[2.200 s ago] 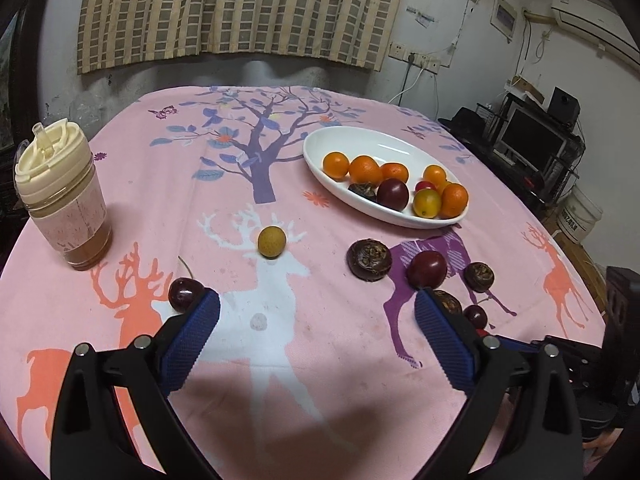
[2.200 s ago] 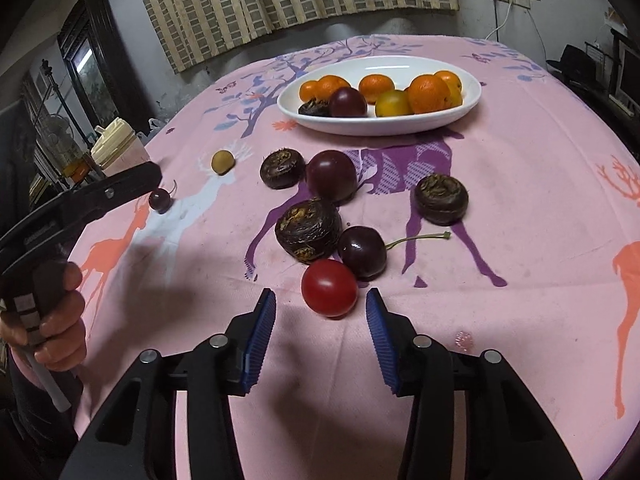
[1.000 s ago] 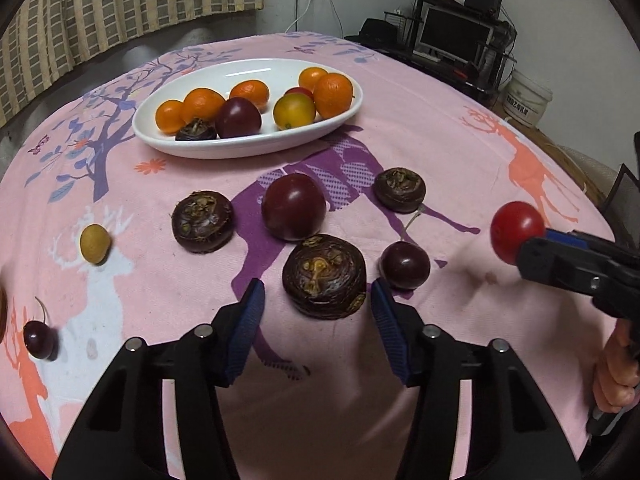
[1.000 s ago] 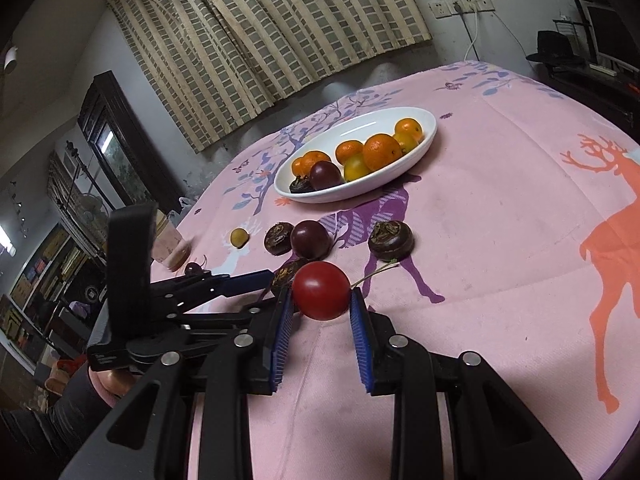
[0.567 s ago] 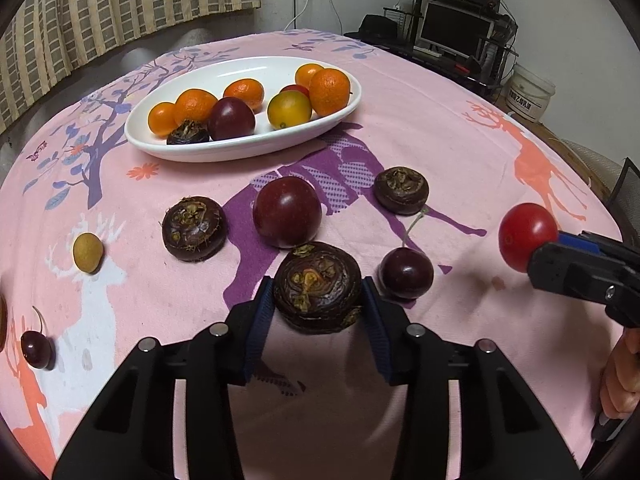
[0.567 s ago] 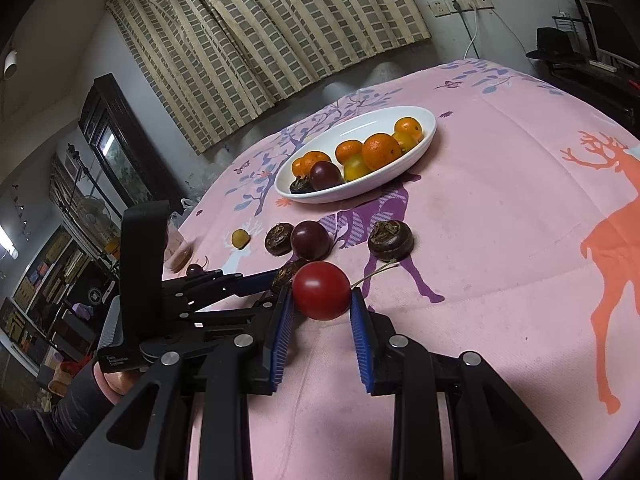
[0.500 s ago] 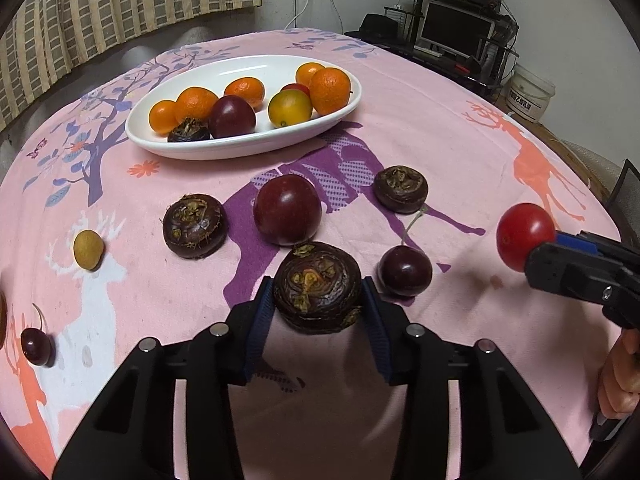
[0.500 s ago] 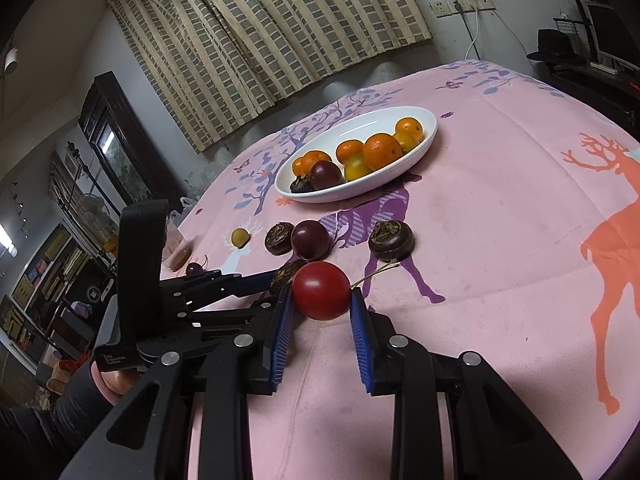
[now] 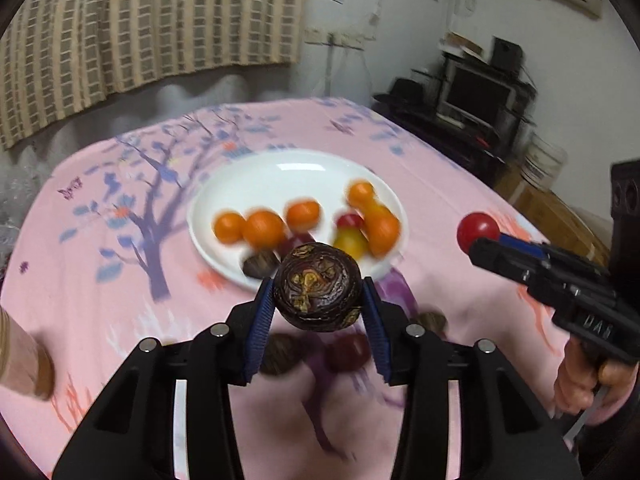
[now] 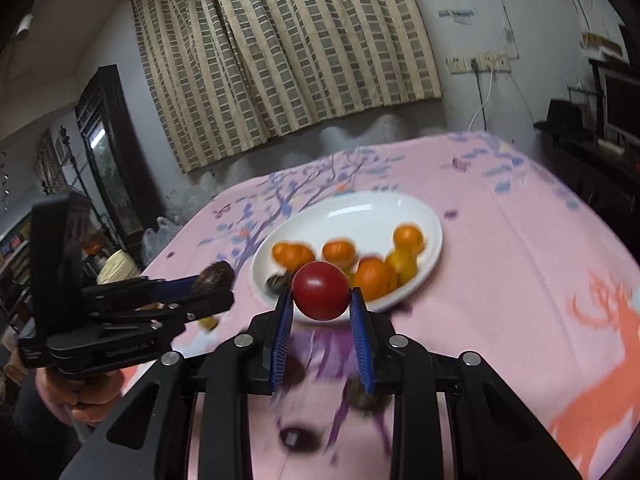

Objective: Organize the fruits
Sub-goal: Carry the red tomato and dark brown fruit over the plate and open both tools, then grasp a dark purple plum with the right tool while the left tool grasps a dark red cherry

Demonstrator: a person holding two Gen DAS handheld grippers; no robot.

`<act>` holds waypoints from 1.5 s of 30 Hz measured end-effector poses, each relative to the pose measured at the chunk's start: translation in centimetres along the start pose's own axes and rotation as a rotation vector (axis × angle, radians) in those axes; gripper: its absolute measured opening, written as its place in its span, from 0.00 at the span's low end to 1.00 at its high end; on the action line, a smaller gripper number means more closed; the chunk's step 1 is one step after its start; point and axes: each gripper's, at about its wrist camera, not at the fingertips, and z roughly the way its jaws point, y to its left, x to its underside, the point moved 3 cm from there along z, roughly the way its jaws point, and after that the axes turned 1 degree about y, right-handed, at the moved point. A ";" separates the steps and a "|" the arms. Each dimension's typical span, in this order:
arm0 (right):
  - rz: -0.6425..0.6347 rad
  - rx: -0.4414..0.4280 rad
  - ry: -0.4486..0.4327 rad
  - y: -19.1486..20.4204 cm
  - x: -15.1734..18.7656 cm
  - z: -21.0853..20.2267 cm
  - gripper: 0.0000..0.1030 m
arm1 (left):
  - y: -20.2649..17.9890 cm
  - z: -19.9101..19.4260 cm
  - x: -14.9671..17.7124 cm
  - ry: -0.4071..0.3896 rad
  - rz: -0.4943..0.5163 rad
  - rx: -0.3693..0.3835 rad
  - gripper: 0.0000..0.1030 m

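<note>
Left gripper (image 9: 319,305) clamps a dark water chestnut (image 9: 319,287) aloft; right gripper (image 10: 321,312) pinches a red tomato (image 10: 321,290) above the plate (image 10: 434,232).

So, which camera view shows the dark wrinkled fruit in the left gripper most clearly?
The left wrist view: the dark wrinkled fruit sits sharp and central between the left gripper pads, its top facing the camera. The right wrist view shows it only small, blurred and side-on.
</note>
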 end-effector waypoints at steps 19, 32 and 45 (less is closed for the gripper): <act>-0.079 0.042 0.061 -0.7 -3.7 9.8 0.47 | 4.8 8.9 -6.5 0.065 -0.122 -0.130 0.69; -0.194 -0.071 0.120 5.8 1.0 5.1 0.59 | 10.3 -7.1 1.7 -0.144 -0.186 -0.263 0.94; -0.282 -0.005 0.296 6.7 5.6 7.2 0.59 | 14.0 -7.2 7.3 -0.081 -0.298 -0.293 0.94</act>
